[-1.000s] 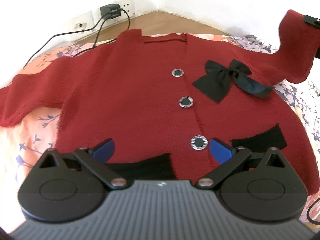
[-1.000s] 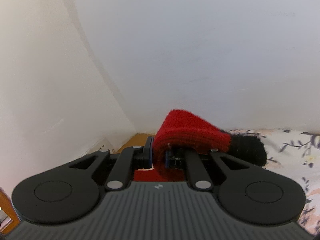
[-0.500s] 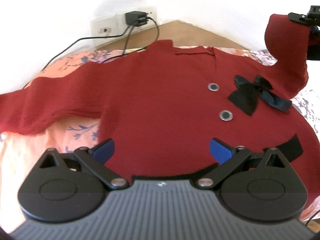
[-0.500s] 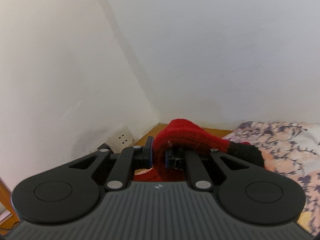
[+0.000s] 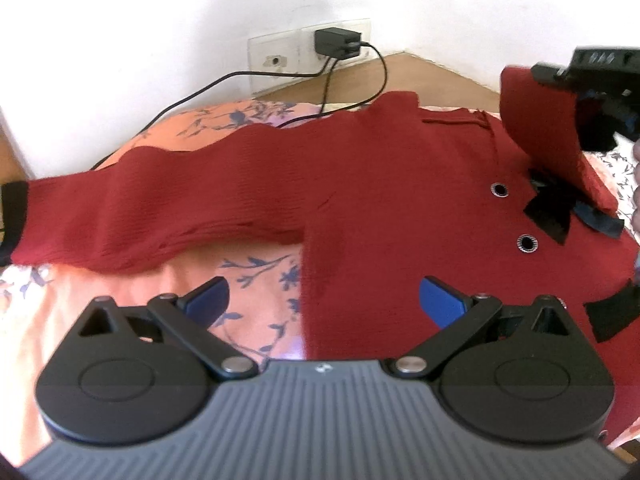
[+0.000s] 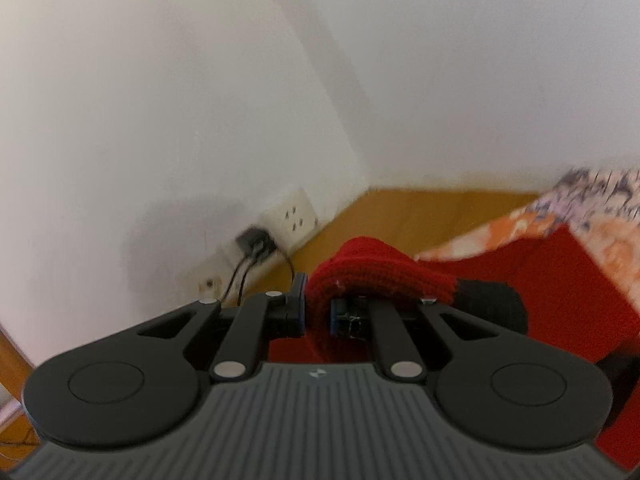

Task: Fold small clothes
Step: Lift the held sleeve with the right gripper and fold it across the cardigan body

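Note:
A small red knit cardigan (image 5: 360, 184) with silver-rimmed buttons and a black bow (image 5: 552, 208) lies front up on a floral bedsheet (image 5: 120, 312). Its left sleeve (image 5: 140, 208) stretches flat toward the left, ending in a black cuff. My left gripper (image 5: 324, 300) hovers open over the cardigan's lower left side edge, holding nothing. My right gripper (image 6: 318, 312) is shut on the right sleeve (image 6: 372, 268) near its black cuff (image 6: 492, 304). In the left wrist view that sleeve (image 5: 540, 128) is lifted and folded in over the cardigan's chest.
A wall socket strip with a black charger (image 5: 336, 42) and trailing cables sits on the white wall behind the bed. A wooden floor strip (image 6: 420, 208) runs between wall and bed. A person's fingers (image 5: 636, 200) show at the right edge.
My left gripper has shifted left along the cardigan's hem, bringing the left sleeve into view. My right gripper has carried the right sleeve inward over the chest and tilted downward.

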### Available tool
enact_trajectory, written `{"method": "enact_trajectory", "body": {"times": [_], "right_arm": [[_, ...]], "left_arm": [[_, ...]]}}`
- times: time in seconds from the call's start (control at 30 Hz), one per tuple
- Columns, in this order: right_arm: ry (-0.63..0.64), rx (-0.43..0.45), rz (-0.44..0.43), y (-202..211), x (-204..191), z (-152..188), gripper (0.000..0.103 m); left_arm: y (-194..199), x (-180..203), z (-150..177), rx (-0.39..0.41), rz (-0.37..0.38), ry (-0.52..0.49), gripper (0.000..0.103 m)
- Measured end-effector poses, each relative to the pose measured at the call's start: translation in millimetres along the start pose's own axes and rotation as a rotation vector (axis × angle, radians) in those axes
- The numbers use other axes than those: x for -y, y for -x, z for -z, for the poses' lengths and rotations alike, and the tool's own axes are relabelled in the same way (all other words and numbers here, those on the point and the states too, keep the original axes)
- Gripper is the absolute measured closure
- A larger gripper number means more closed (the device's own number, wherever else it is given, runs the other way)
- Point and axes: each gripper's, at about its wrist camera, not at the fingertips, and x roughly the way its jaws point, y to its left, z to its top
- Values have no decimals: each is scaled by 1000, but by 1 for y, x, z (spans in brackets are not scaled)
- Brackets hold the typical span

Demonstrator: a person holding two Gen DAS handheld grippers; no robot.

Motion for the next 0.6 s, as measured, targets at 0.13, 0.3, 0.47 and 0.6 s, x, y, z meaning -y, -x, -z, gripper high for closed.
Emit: {"method": "enact_trajectory", "body": {"times": [0.13, 0.3, 0.47, 0.6], "right_arm": [[17, -63, 28, -24, -6, 26, 92], [55, -154, 46, -46, -11, 57, 92], [56, -214, 77, -60, -10, 68, 86], [3, -259, 41, -60, -2, 71, 73]], "left_arm": [[-1, -10, 1, 2, 5, 14, 0], [-4, -15, 3, 4, 19, 23, 0], [-3, -19, 4, 26, 40, 33, 0], [-4, -21, 4, 28, 45, 38, 0]]}}
